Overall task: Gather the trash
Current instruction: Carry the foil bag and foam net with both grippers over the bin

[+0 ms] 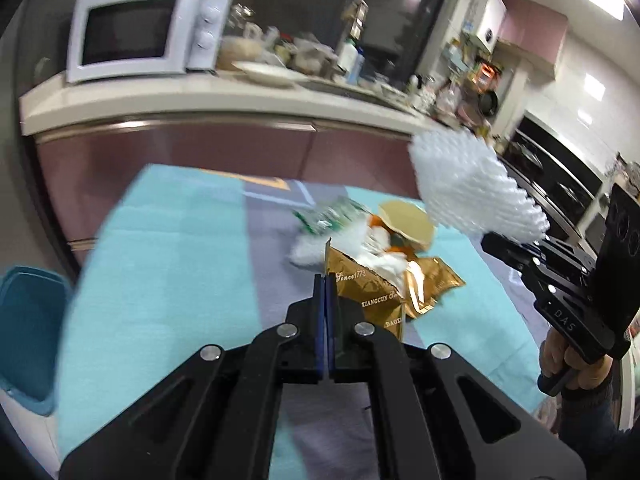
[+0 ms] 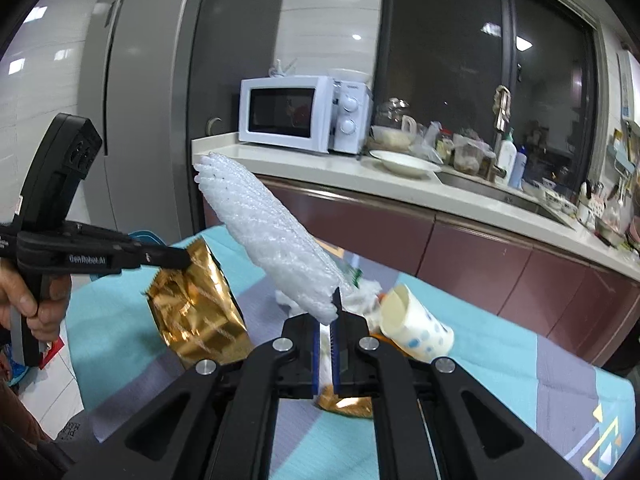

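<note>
My left gripper (image 1: 326, 280) is shut on the top edge of a gold foil bag (image 1: 376, 292) and holds it above the table; the bag also shows in the right wrist view (image 2: 192, 304) with the left gripper (image 2: 184, 258) pinching it. My right gripper (image 2: 328, 320) is shut on a white foam net sleeve (image 2: 264, 232), which sticks up and to the left. The sleeve (image 1: 472, 188) and right gripper (image 1: 500, 242) show at the right in the left wrist view. A paper cup (image 2: 416, 328), white tissue (image 1: 380, 252) and a green wrapper (image 1: 332, 216) lie on the table.
The table has a turquoise and grey cloth (image 1: 168, 272). A blue bin (image 1: 28, 332) stands on the floor left of the table. Behind is a kitchen counter (image 2: 320, 168) with a white microwave (image 2: 304, 114), a plate (image 2: 404, 162) and clutter. A grey fridge (image 2: 160, 80) stands at the left.
</note>
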Tool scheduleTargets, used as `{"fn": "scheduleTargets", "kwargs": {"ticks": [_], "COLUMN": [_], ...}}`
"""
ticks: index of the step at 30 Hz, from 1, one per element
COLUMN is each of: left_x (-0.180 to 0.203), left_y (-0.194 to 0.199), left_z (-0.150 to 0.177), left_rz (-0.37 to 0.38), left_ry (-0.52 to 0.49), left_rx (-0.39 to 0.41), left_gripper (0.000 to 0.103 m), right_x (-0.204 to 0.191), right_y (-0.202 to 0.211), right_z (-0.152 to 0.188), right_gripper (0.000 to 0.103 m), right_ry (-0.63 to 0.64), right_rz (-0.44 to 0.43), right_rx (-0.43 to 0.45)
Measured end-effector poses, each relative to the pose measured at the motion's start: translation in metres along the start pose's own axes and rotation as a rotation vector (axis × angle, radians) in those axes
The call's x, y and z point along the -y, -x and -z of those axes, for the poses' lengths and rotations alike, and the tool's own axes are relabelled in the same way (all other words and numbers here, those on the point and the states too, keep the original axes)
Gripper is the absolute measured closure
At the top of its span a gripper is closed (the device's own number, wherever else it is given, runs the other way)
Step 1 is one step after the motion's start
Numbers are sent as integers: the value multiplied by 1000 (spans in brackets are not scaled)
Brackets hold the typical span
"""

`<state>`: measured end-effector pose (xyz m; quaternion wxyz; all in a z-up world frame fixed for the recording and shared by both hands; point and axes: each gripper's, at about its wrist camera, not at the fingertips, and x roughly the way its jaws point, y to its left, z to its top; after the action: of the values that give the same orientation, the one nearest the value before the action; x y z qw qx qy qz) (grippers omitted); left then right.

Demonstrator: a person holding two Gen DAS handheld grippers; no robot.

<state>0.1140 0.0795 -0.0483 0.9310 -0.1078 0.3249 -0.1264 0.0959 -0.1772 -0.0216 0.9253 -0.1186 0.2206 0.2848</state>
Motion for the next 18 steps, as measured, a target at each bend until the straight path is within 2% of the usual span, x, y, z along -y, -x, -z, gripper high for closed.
{"fn": "scheduleTargets", "kwargs": {"ticks": [3,9,18], "left_x": [-20,-75,-190], "left_y": [26,80,154], "left_z": [-5,-10,6], "left_rz": [-38,-160,-388], "left_ry": [28,72,186], "left_rx": [43,108,159], "left_gripper": [102,102,102], "right_x": [-15,-57,-155], "right_y": [-8,-41,-114], "right_z": [-9,-34,-76], "right_gripper": [100,100,100], "right_ry": [25,66,168], "right_rz": [-28,-122,-297], "right_rx": [8,11,-19]}}
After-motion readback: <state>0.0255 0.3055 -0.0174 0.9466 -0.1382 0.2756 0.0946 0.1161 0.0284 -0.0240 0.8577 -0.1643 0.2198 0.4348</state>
